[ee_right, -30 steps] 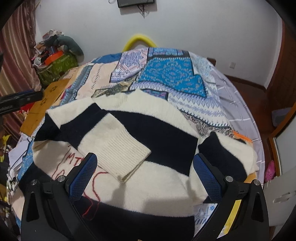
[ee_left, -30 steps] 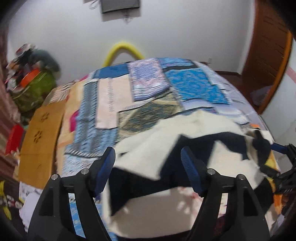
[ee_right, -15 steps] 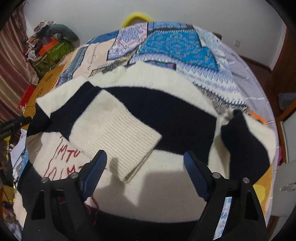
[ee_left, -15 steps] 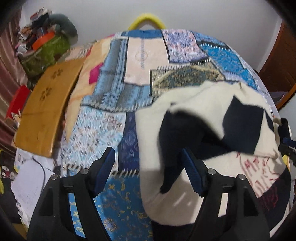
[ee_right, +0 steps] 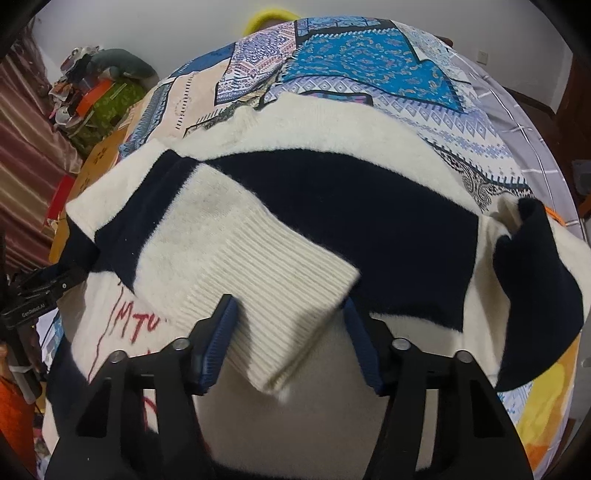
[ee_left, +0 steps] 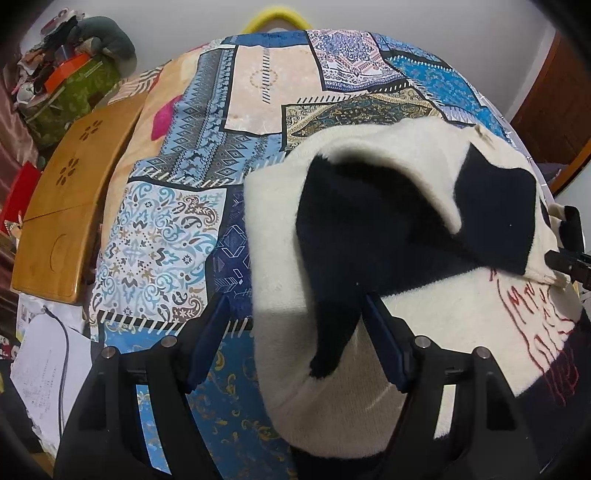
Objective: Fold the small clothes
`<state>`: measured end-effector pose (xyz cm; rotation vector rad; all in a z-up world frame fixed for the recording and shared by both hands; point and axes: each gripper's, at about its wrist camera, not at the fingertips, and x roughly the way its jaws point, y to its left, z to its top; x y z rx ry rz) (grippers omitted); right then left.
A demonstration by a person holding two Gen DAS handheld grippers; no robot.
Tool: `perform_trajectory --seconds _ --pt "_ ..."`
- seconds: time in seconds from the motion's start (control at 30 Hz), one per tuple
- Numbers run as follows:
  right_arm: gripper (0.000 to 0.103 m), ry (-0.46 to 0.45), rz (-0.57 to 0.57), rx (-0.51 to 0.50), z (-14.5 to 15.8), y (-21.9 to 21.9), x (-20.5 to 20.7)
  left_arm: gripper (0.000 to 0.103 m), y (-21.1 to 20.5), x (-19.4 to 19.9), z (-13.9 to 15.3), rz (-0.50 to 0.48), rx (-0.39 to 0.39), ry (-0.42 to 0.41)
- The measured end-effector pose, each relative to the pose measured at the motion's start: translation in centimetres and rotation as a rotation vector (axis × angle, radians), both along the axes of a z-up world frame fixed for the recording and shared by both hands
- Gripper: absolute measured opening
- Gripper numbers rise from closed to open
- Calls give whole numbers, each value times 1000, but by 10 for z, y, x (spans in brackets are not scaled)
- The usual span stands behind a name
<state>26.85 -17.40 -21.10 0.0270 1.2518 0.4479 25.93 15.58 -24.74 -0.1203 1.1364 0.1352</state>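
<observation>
A cream and navy striped sweater (ee_right: pixel 369 206) with red lettering lies on the patchwork bedspread (ee_right: pixel 369 66). One sleeve is folded across its chest, ribbed cuff (ee_right: pixel 266 295) toward me. My right gripper (ee_right: pixel 291 339) is open, its fingers straddling that cuff. In the left wrist view the sweater (ee_left: pixel 369 221) fills the right half. My left gripper (ee_left: pixel 295 343) is open, low over the sweater's left edge, its fingers on either side of a cream and navy fold. The other sleeve (ee_right: pixel 535 288) lies bunched at the right.
A wooden lap table (ee_left: pixel 70 206) lies left of the bed, with papers and a cable (ee_left: pixel 48 362) below it. A pile of clutter with a green bag (ee_left: pixel 77 88) stands at the back left. A yellow hoop (ee_left: pixel 273 18) stands behind the bed.
Both grippers have come lower and closer to the sweater. The left one swung left to the sweater's left edge. The right one narrowed its opening around the folded cuff.
</observation>
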Motion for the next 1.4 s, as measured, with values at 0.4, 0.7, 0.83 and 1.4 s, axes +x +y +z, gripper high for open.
perform_trajectory --seconds 0.4,0.7,0.83,1.4 --pt "6 -89 20 51 24 1 1 73 3 1 -2 23 3 6" --pt "6 -225 0 109 79 -16 4 73 5 -1 3 57 49 0" --pt "6 -262 -43 110 94 -35 8 73 9 -4 7 81 66 -8" --pt "6 -181 -157 19 57 -92 21 73 3 -23 12 67 132 -3"
